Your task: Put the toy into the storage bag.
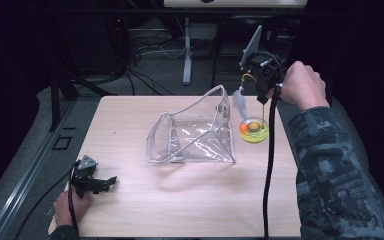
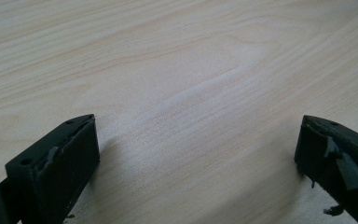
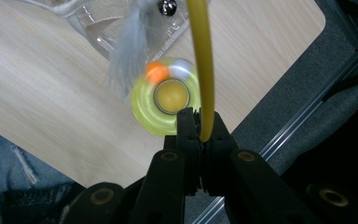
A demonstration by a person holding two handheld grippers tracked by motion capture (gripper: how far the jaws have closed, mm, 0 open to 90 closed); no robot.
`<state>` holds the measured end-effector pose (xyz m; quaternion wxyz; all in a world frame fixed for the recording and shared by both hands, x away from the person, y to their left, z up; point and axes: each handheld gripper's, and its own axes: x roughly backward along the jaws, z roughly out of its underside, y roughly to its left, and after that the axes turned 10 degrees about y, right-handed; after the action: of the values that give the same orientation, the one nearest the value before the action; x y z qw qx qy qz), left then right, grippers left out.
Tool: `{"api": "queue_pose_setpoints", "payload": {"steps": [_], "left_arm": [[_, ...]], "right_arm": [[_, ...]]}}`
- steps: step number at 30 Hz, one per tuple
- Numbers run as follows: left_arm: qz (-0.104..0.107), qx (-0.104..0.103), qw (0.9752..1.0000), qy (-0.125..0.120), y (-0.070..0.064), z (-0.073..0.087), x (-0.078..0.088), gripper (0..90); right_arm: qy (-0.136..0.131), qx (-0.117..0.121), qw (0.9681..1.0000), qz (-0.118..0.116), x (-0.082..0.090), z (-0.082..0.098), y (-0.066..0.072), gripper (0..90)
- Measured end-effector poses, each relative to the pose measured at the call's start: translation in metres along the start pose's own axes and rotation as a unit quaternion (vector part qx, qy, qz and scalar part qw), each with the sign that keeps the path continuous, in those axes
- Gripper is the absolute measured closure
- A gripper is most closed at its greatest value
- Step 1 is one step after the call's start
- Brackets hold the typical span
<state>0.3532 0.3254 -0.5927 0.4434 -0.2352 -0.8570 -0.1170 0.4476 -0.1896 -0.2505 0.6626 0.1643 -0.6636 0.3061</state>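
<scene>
A yellow ring-shaped toy base [image 1: 253, 130] [image 3: 165, 95] with an orange ball in it sits on the wooden table [image 1: 130, 210] at the right. A thin yellow stalk [image 3: 200, 56] rises from it, and a pale feather [image 1: 240, 100] [image 3: 128, 51] hangs beside it. My right gripper [image 1: 258, 82] [image 3: 200, 119] is held above the base, shut on the yellow stalk. A clear plastic bag [image 1: 195, 132] [image 3: 98, 23] stands open in the middle of the table, just left of the base. My left gripper [image 1: 111, 180] [image 2: 196, 154] rests at the table's front left, open, with bare wood between its jaws.
A camouflage sleeve [image 1: 330, 165] comes in along the table's right side. The right gripper's cable [image 1: 269, 165] hangs down over the table's right edge. Cables and a stand leg [image 1: 187, 50] lie on the floor behind the table. A metal rail [image 1: 25, 175] runs along the left.
</scene>
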Motion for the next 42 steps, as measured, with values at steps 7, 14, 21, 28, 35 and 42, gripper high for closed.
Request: {"api": "queue_pose_setpoints", "payload": {"steps": [7,14,21,28,35,42], "left_arm": [[0.0,0.0,1.0,0.0,0.0,0.0,0.0,0.0],[0.0,0.0,1.0,0.0,0.0,0.0,0.0,0.0],[0.0,0.0,1.0,0.0,0.0,0.0,0.0,0.0],[0.0,0.0,1.0,0.0,0.0,0.0,0.0,0.0],[0.0,0.0,1.0,0.0,0.0,0.0,0.0,0.0],[0.0,0.0,1.0,0.0,0.0,0.0,0.0,0.0]], "right_arm": [[-0.002,0.001,1.0,0.001,0.004,-0.005,-0.001,87.6],[0.0,-0.001,1.0,0.003,0.01,-0.011,-0.001,87.6],[-0.001,-0.004,0.9999,0.01,0.014,-0.015,-0.005,87.6],[-0.002,-0.016,0.9998,0.012,0.016,-0.021,-0.013,87.5],[-0.007,-0.03,0.9994,0.018,0.022,-0.026,-0.022,87.6],[-0.015,-0.037,0.9988,0.028,0.033,-0.031,-0.024,87.6]]}}
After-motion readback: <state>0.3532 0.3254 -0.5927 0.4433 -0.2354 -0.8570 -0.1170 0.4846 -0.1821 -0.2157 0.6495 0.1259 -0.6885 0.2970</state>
